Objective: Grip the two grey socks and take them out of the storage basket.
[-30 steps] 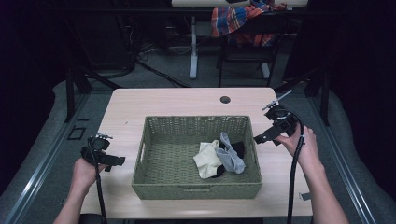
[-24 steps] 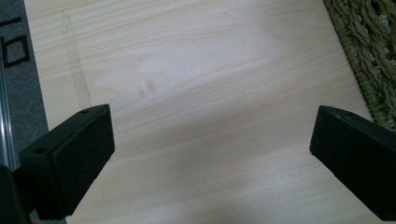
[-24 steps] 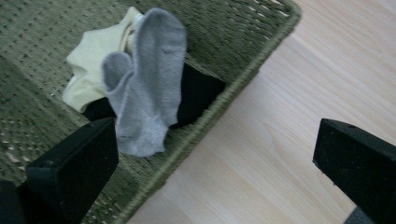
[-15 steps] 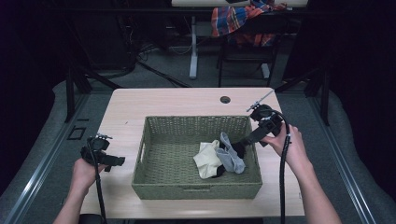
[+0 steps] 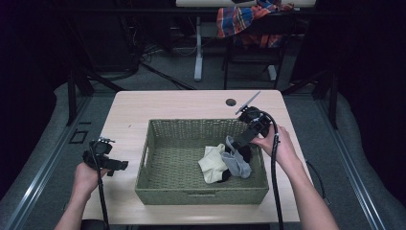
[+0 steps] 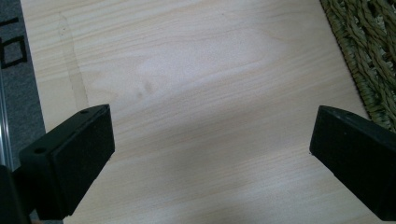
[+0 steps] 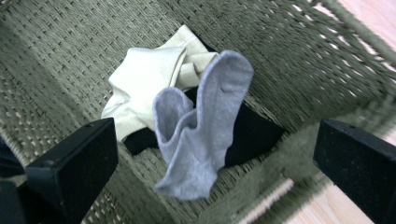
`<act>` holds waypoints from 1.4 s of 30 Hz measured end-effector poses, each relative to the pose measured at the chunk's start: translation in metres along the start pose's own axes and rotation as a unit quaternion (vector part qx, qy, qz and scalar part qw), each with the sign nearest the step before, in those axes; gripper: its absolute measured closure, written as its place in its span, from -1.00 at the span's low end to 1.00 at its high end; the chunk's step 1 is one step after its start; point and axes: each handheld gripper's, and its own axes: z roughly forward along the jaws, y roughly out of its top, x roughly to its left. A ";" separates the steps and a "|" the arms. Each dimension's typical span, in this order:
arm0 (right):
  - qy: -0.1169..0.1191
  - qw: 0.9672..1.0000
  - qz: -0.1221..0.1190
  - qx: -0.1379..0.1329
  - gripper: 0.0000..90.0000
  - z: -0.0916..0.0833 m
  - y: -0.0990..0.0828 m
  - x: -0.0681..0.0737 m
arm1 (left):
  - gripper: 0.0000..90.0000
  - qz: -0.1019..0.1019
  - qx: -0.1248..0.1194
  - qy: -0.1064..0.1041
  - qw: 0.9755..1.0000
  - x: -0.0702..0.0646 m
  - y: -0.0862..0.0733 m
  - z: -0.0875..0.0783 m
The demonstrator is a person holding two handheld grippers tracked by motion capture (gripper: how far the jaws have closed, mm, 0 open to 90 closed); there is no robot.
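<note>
- As the right claw (image 5: 241, 139) dips over the far right rim of the woven basket (image 5: 158, 189), its jaws stand wide apart with nothing between them, aimed at a grey sock (image 7: 201, 126) below.
- The grey sock lies in the right half of the basket, draped over a black garment (image 7: 254, 133) and touching a pale yellow cloth (image 7: 144, 77) just to its left.
- Because the three pieces overlap, a deep bite would likely gather the black garment or the yellow cloth along with the sock, and more than one piece would come up.
- A shallow bite carries the opposite risk: only a fold of thin knit would be pinched, and the sock could slide free on the lift.
- The basket wall stands close to the claw on the right; a jaw catching the weave could drag or tip the basket on the table (image 5: 191, 103).
- The cable (image 5: 275, 158) trailing from the right claw hangs along the person's forearm near the basket's right rim and might snag there on the way out.
- The left claw (image 6: 205, 154) hovers wide and empty over bare table left of the basket, too far off to steady it if it shifts.
</note>
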 end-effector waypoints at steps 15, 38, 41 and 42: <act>-0.015 0.999 0.004 0.037 -0.31 0.036 0.003 0.001 | -0.99 0.001 0.002 -0.001 1.000 0.001 -0.001 0.001; 0.005 0.996 0.007 0.088 0.89 0.055 0.004 0.001 | -0.99 0.002 0.006 0.001 1.000 0.001 -0.002 0.000; 0.001 0.997 0.009 0.081 0.94 0.048 0.003 -0.001 | -0.99 0.002 0.006 0.001 1.000 0.001 -0.002 0.001; 0.006 0.997 0.016 0.070 0.94 0.046 0.002 0.000 | -0.99 0.001 0.006 0.001 1.000 0.001 -0.002 0.001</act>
